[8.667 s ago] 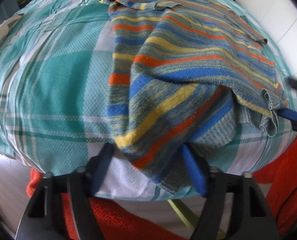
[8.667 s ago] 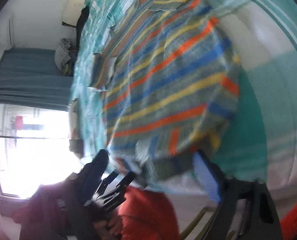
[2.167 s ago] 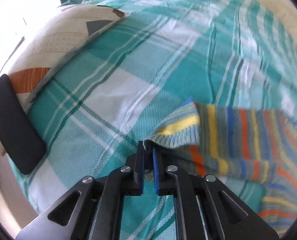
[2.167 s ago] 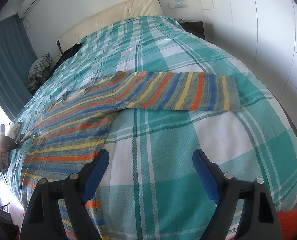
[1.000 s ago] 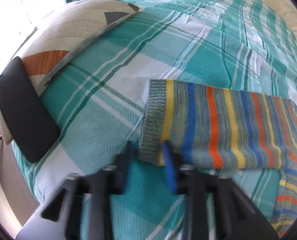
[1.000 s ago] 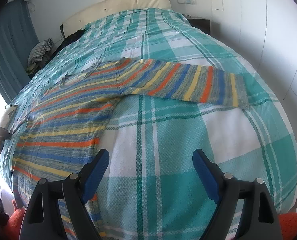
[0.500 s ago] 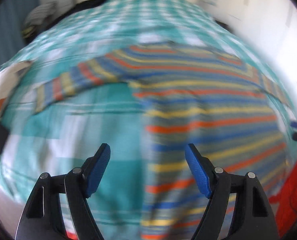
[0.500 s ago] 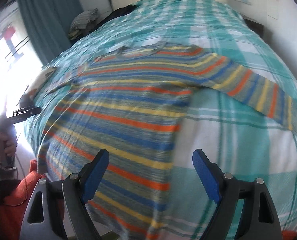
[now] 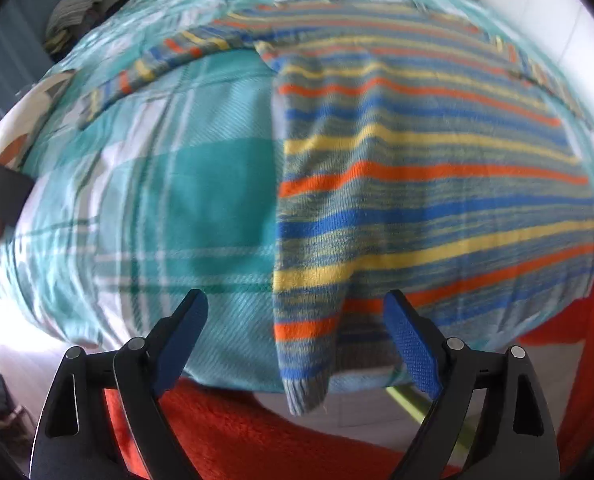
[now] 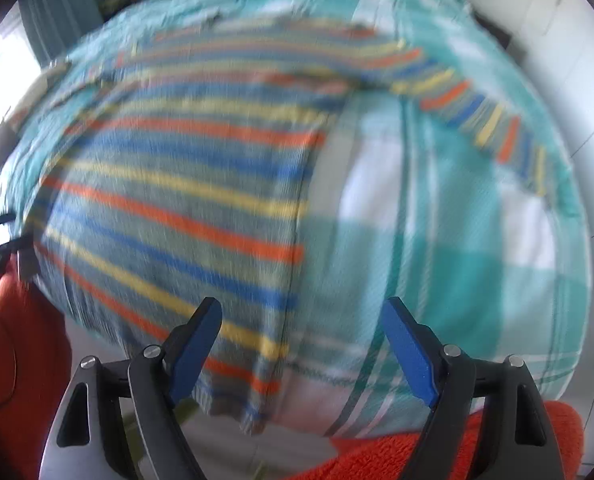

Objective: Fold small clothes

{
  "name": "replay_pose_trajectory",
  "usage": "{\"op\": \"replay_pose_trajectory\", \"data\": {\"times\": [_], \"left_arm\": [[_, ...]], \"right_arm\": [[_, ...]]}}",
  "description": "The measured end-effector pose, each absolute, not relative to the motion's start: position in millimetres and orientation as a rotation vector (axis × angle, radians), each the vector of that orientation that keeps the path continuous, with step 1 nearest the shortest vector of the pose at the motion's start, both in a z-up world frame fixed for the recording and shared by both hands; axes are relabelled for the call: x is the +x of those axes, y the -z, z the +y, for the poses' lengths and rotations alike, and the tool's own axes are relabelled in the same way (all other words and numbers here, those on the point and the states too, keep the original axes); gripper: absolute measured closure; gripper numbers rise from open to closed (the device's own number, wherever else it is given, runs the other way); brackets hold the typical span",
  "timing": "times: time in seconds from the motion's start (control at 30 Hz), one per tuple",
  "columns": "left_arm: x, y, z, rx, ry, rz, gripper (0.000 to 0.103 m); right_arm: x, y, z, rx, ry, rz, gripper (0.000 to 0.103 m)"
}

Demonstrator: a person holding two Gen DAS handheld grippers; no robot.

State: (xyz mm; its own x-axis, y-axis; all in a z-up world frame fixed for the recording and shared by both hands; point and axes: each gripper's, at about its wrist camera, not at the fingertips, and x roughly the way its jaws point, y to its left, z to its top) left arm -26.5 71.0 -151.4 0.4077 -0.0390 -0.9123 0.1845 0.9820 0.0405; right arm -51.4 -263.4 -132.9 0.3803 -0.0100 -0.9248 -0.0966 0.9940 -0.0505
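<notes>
A striped sweater (image 9: 417,168) in blue, yellow, orange and grey lies spread flat on the plaid bed, sleeves out to both sides, its hem hanging over the bed's near edge. My left gripper (image 9: 297,336) is open and empty, its jaws either side of the hem's left corner, not touching it. My right gripper (image 10: 301,340) is open and empty at the hem's right corner; the sweater (image 10: 185,200) fills the left of that blurred view. The right sleeve (image 10: 493,124) runs out to the right.
The bed has a teal and white plaid cover (image 9: 157,200). A red-orange rug (image 9: 237,432) lies on the floor below the bed edge. A patterned pillow and a black object (image 9: 1,196) sit at the bed's left side. White walls stand at the right.
My left gripper let go of the left sleeve cuff and opened. Both grippers swung down to the sweater's hem at the near bed edge, one at each corner.
</notes>
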Motion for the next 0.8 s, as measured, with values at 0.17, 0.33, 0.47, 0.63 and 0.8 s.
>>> {"op": "replay_pose_trajectory", "data": {"times": [0.17, 0.33, 0.47, 0.63, 0.8], "left_arm": [[-29, 102, 65, 0.116, 0.139, 1.050, 0.009], [-4, 70, 59, 0.102, 0.156, 0.970, 0.006], [12, 76, 57, 0.035, 0.167, 1.016, 0.006], [4, 99, 50, 0.034, 0.158, 1.075, 0.006], [-2, 117, 61, -0.027, 0.123, 1.091, 0.006]], "right_arm": [[-54, 113, -255, -0.043, -0.015, 1.069, 0.021], [-58, 113, -262, -0.117, 0.090, 1.058, 0.021], [-59, 106, -274, -0.108, 0.165, 1.034, 0.021], [-61, 106, -280, -0.131, 0.239, 1.024, 0.020], [-60, 113, -282, -0.153, 0.289, 1.027, 0.020]]}}
